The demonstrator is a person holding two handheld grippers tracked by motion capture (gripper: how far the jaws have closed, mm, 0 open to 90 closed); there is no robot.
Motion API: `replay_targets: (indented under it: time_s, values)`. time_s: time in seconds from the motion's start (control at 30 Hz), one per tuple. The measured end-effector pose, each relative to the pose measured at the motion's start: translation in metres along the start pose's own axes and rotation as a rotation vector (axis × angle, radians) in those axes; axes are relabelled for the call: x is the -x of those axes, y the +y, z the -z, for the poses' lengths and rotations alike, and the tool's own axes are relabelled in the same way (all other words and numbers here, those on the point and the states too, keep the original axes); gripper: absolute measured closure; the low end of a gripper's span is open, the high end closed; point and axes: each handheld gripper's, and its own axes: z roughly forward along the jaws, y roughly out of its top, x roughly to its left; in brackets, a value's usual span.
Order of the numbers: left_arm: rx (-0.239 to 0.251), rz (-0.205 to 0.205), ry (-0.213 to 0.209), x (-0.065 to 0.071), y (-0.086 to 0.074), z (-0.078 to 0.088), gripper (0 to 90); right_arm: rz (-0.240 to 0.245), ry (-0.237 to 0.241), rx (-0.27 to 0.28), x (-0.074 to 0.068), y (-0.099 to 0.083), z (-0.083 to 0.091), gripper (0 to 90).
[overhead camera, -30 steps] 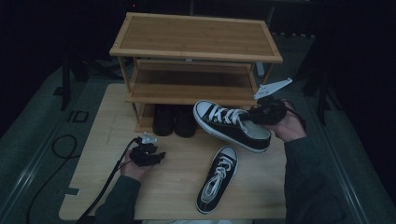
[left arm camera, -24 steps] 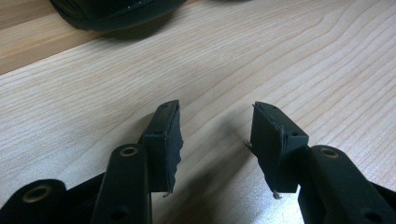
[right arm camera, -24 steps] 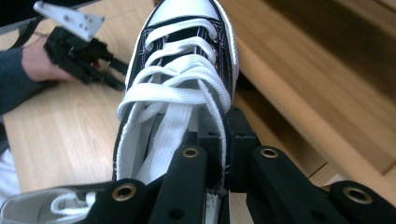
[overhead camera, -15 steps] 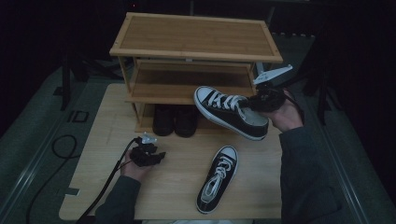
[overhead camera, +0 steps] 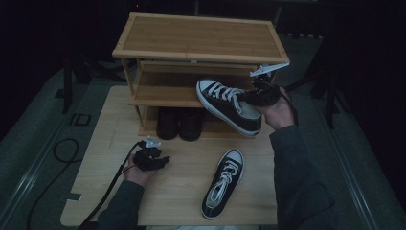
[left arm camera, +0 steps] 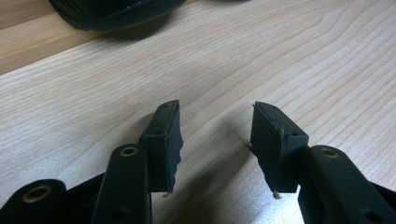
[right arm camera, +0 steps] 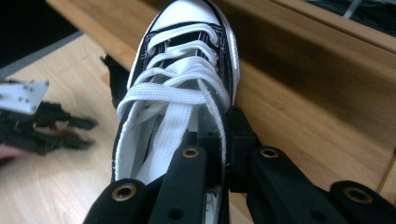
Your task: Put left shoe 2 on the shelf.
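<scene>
Two sneakers: one in right gripper, one on table.

Shoe rack behind, dark shoe pair under it, second sneaker on table in front

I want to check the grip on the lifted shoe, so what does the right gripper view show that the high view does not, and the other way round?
Right gripper view: the right gripper pinching the held sneaker's side wall, one jaw inside the opening. High view: the second sneaker lying flat on the table, and dark shoes under the rack. Both show the held sneaker's toe pointing at the rack, and the left gripper.
</scene>
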Motion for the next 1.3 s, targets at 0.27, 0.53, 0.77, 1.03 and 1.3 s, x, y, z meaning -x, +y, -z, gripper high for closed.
replay_targets:
  time_s: [0.27,0.53,0.77,1.03,1.3]
  values:
    - [0.000,0.000,-0.001,0.000,0.000,0.000,53.1,-0.038,-0.061,0.039,-0.002,0.002,-0.007,87.3]
    - [0.000,0.000,-0.001,0.000,0.000,0.000,53.2,-0.059,-0.093,0.072,-0.003,0.001,-0.009,87.3]
    - [0.001,0.000,-0.002,0.000,0.000,0.000,53.2,-0.079,-0.122,0.094,-0.005,0.001,-0.018,87.2]
    - [0.002,-0.004,0.001,0.001,0.000,-0.001,53.1,-0.128,-0.118,0.070,0.002,-0.006,-0.023,84.1]
    - [-0.003,-0.006,-0.001,0.004,0.001,-0.001,53.4,-0.153,-0.103,0.083,0.004,-0.011,-0.022,73.1]
